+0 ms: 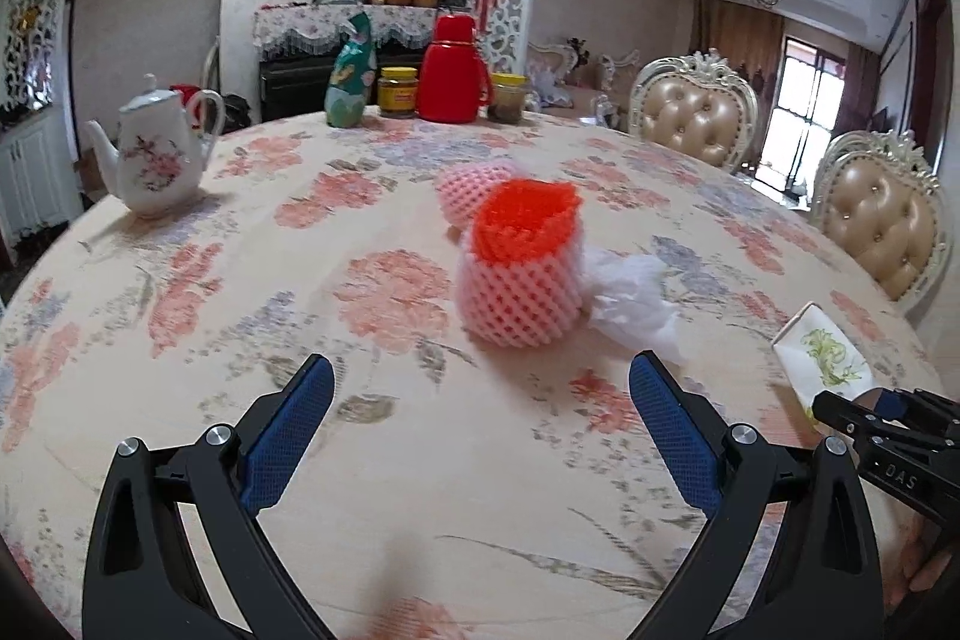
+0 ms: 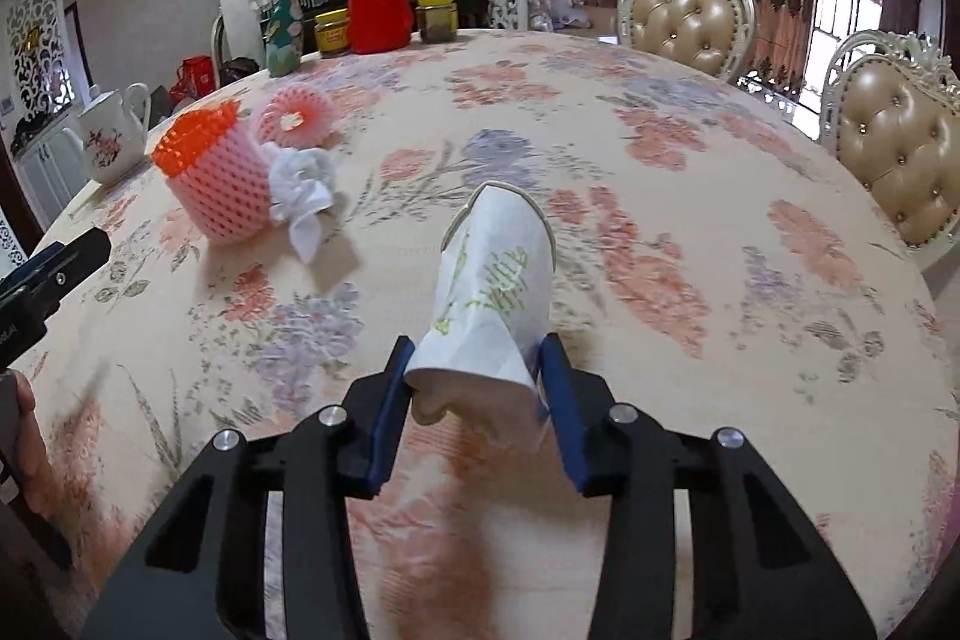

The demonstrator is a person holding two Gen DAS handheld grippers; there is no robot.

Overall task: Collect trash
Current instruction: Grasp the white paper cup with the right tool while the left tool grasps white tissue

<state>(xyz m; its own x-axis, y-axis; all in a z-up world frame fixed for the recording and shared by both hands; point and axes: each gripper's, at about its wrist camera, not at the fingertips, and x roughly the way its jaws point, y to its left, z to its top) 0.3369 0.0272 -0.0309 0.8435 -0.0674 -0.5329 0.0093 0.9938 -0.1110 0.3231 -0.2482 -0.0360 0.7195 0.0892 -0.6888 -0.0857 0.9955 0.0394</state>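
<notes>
The paper cup (image 2: 495, 292) sat in the lower middle of the right wrist view, crumpled and lying on its side with its mouth pointing up the frame. The right gripper (image 2: 480, 388) had its blue pads pressed against the squashed base on both sides, so the jaws were closed on the cup. In the left wrist view the same cup showed at the right edge, in that gripper's tip.

The grip looked thin: only the creased bottom was pinched, and soft paper like that would likely slip or fold further. A steady squeeze and a smooth lift, without swinging, seemed the safe way to carry it off.

Up and left of the cup lay the rest of the trash: a pink foam net (image 2: 210, 184) with an orange one tucked inside, a second pink net (image 2: 297, 118) behind it, and a wad of white tissue (image 2: 303, 190) touching the first net.

The left gripper (image 1: 480, 430) hovered at the bottom of its own view with jaws wide apart and nothing between them, the net (image 1: 519, 274) just ahead. The flowered tablecloth (image 2: 660, 160) lay under everything; a teapot (image 1: 153, 154) stood at the left.
</notes>
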